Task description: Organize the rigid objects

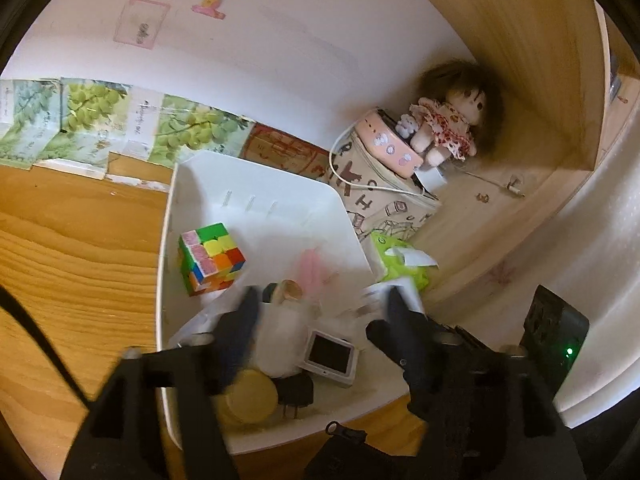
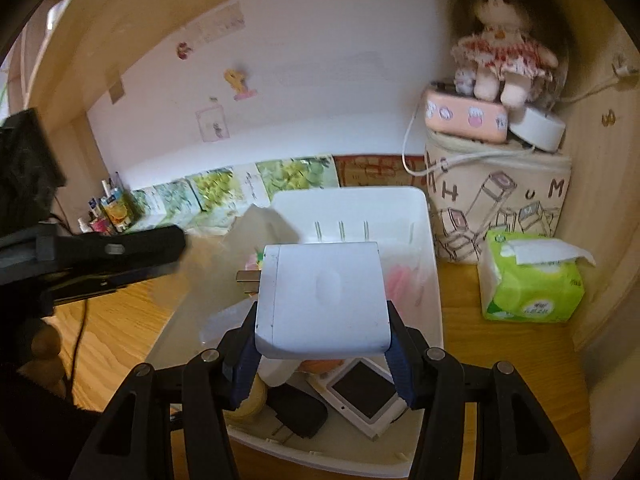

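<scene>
A white plastic bin sits on the wooden desk and also shows in the right wrist view. In it lie a Rubik's cube, a small white device with a dark screen, a yellow round tin, a black plug and a pink item. My right gripper is shut on a white power adapter and holds it above the bin. My left gripper is open over the bin, blurred, and shows at the left of the right wrist view.
A printed fabric box stands right of the bin, with a pink case, a white round object and a doll on top. A green tissue pack lies in front. Cartons line the back wall.
</scene>
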`<action>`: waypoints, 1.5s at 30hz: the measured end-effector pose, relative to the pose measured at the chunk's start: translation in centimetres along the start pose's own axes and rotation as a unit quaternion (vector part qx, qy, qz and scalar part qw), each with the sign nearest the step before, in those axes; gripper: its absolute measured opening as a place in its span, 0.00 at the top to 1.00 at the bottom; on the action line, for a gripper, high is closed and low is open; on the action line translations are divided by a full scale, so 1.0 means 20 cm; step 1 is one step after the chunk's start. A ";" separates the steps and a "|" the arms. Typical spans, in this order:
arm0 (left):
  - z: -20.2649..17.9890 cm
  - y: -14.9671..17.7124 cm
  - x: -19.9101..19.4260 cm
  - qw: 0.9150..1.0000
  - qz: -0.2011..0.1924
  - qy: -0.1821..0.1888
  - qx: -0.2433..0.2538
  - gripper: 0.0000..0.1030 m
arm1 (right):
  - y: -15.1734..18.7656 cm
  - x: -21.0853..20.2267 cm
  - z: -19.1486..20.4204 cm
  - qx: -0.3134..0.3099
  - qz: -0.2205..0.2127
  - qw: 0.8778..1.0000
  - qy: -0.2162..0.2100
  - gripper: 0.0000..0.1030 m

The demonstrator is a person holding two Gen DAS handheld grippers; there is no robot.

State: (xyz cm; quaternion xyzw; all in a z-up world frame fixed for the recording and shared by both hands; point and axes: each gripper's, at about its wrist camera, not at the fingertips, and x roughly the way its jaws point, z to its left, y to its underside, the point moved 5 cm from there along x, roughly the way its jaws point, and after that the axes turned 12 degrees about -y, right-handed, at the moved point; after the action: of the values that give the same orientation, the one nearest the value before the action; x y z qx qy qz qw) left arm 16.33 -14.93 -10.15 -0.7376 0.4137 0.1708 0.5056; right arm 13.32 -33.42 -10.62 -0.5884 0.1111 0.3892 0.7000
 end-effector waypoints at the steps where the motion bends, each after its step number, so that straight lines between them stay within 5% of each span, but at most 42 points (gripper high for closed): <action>1: 0.01 0.00 -0.01 1.000 -0.004 -0.005 -0.005 0.18 | 0.00 -0.01 0.00 0.005 -0.010 1.000 -0.009 0.44; 5: 0.10 0.02 -0.03 0.999 0.006 -0.034 -0.038 0.16 | 0.01 -0.02 0.04 0.012 -0.017 0.999 -0.027 0.27; 11: 0.17 0.12 -0.02 0.995 0.054 -0.065 -0.046 0.16 | 0.09 0.02 0.08 0.045 -0.001 0.998 -0.042 0.21; 28: 0.57 0.36 -0.26 0.972 0.108 -0.199 -0.059 0.16 | 0.24 0.20 0.48 0.056 0.074 0.991 -0.100 0.15; 31: 0.66 0.32 -0.31 0.967 0.104 -0.224 -0.060 0.16 | 0.22 0.21 0.54 0.055 0.068 0.993 -0.083 0.13; 33: 0.71 0.28 -0.34 0.964 0.097 -0.239 -0.057 0.16 | 0.20 0.22 0.57 0.056 0.068 0.994 -0.071 0.01; 38: 0.77 0.20 -0.42 0.964 0.076 -0.252 -0.045 0.16 | 0.14 0.20 0.64 0.061 0.078 0.993 -0.059 0.00; 41: 0.76 0.14 -0.45 0.968 0.066 -0.240 -0.039 0.16 | 0.12 0.17 0.66 0.059 0.132 0.989 0.019 0.00; 45: 0.68 0.08 -0.48 0.973 0.046 -0.226 -0.026 0.16 | 0.13 0.06 0.68 0.081 0.161 0.983 0.033 0.00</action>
State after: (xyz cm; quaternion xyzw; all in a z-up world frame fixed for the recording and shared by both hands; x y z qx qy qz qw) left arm 11.54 1.11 -10.44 -0.6729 0.3172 0.3671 0.5584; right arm 8.35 -20.49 -9.42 -0.5168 0.2586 0.4673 0.6690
